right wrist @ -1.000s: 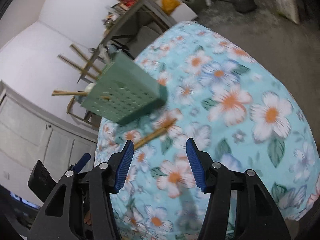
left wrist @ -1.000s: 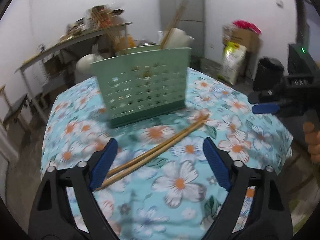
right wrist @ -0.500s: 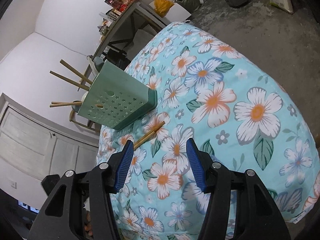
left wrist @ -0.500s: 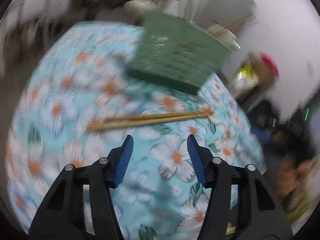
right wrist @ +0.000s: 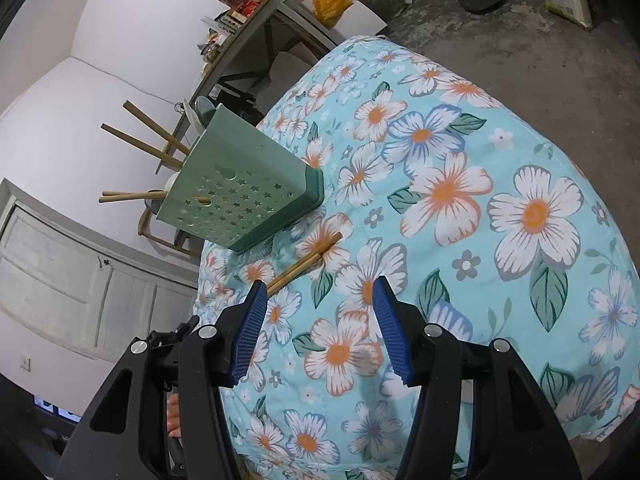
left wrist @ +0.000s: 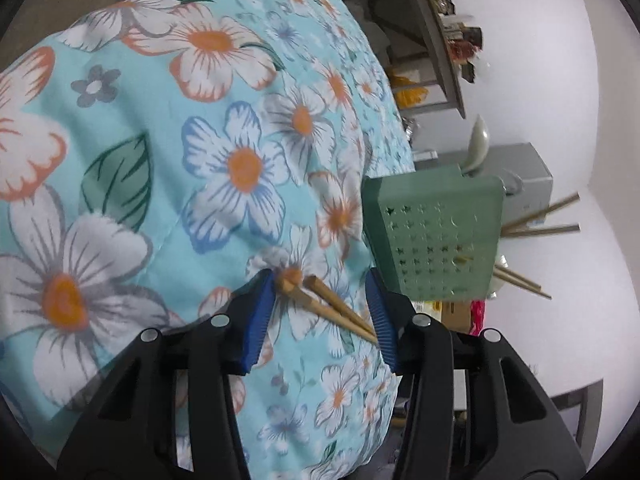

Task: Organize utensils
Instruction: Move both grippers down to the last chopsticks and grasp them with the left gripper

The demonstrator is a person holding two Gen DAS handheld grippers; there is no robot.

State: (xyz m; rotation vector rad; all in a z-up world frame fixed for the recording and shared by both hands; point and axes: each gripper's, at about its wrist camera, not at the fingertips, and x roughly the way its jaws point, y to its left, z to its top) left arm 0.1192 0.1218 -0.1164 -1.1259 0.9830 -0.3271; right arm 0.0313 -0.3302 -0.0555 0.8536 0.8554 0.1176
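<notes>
I am bringing my left gripper (left wrist: 322, 312) onto the loose pair of chopsticks (left wrist: 328, 302) lying on the floral tablecloth (left wrist: 168, 168), just in front of the green utensil holder (left wrist: 436, 236). Its jaws have just been closing, and the sticks are lying between the blue pads (left wrist: 258, 316); one pad is at the blunt ends and the other at the shafts, but I cannot tell that they are pinching yet, so I am counting it as unclenched.

My right gripper (right wrist: 320, 320) is hanging above the cloth, jaws parted, nothing in them, near the same sticks (right wrist: 308, 260).

Step in hand: the pickup. The next move, as I judge it, is calling for a firm squeeze on both sticks together, then a lift and a tilt so the tips are dropping into the holder (right wrist: 244, 200).

The sticks are slim, tapering, smooth tan wood, likely to roll or scissor apart. The holder is rigid matte plastic, boxy, punched with small stars. More chopsticks and a pale spoon (left wrist: 476, 148) are standing in it. The cloth is soft and slightly rumpled.
</notes>
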